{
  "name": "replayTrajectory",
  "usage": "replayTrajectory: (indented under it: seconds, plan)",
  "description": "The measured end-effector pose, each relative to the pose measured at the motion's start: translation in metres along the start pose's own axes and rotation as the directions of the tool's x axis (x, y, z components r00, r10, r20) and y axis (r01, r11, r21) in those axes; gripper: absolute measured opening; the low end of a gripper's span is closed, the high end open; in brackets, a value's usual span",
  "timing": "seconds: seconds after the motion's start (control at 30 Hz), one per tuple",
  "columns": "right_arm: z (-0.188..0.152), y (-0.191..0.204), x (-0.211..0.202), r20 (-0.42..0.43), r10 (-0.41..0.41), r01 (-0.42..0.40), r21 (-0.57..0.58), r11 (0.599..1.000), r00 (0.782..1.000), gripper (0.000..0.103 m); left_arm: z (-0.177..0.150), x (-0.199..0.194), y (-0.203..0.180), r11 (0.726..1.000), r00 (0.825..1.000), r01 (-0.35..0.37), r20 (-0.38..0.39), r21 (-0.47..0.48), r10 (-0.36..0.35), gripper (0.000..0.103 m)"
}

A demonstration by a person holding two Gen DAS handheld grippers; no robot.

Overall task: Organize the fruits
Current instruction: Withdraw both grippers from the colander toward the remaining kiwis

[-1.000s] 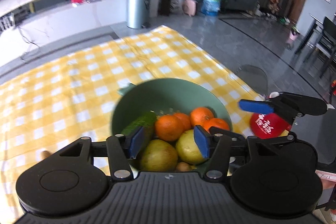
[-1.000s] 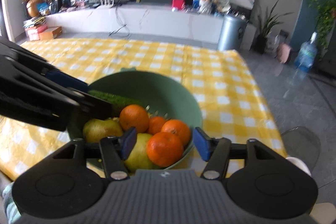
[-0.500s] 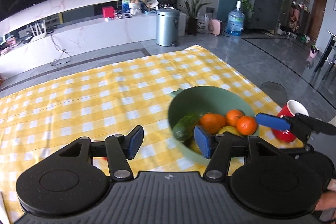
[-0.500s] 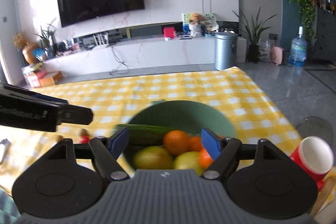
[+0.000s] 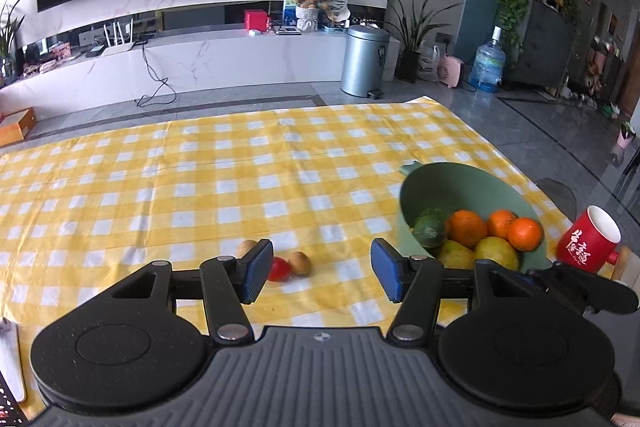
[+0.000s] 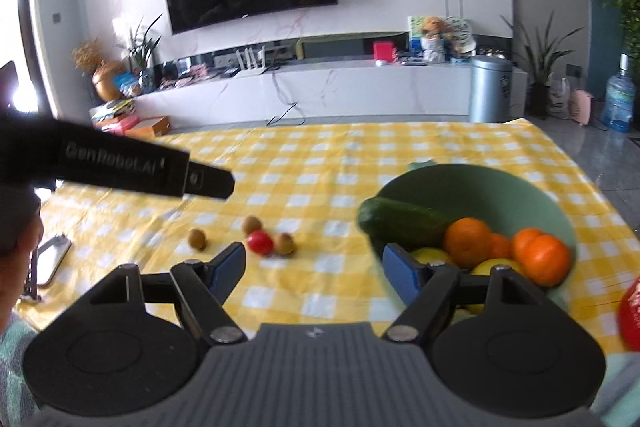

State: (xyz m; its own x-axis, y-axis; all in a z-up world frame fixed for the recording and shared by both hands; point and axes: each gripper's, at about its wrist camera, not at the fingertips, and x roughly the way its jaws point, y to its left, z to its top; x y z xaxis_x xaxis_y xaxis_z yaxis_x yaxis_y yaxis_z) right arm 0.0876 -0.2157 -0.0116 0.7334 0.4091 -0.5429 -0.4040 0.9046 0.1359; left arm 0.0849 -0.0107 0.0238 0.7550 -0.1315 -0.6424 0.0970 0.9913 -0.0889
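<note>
A green bowl on the yellow checked cloth holds a cucumber, oranges and pears. It also shows in the right wrist view, with the cucumber poking over its rim. A small red tomato and three brown kiwis lie loose on the cloth to the bowl's left. My left gripper is open and empty, above the cloth by the tomato. My right gripper is open and empty, between the loose fruit and the bowl.
A red mug stands right of the bowl near the table edge. A phone lies at the cloth's left edge. The left gripper's body crosses the left of the right wrist view.
Both grippers have pulled back and swung left from over the bowl. The bowl now sits to the right, and the loose tomato and kiwis have come into view.
</note>
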Motion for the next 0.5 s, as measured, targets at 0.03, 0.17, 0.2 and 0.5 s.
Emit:
replayTrajectory:
  seconds: [0.03, 0.17, 0.2, 0.5]
  plan:
    - [-0.001, 0.003, 0.003, -0.006, 0.004, -0.004, -0.010, 1.000, 1.000, 0.072, -0.001, 0.002, 0.004, 1.000, 1.000, -0.003, -0.002, -0.008, 0.003, 0.066]
    - [-0.001, 0.015, 0.013, -0.023, 0.014, -0.015, -0.060, 0.998, 1.000, 0.063, -0.006, 0.010, 0.019, 0.999, 1.000, -0.015, -0.023, -0.038, 0.014, 0.066]
    - [-0.001, 0.017, 0.016, -0.026, 0.015, -0.017, -0.071, 0.997, 1.000, 0.062, -0.007, 0.012, 0.022, 0.999, 1.000, -0.015, -0.026, -0.045, 0.014, 0.066]
    - [-0.002, 0.033, 0.055, -0.102, 0.038, -0.052, -0.135, 0.989, 0.994, 0.042, -0.022, 0.033, 0.049, 0.997, 1.000, -0.008, -0.007, -0.080, 0.007, 0.066]
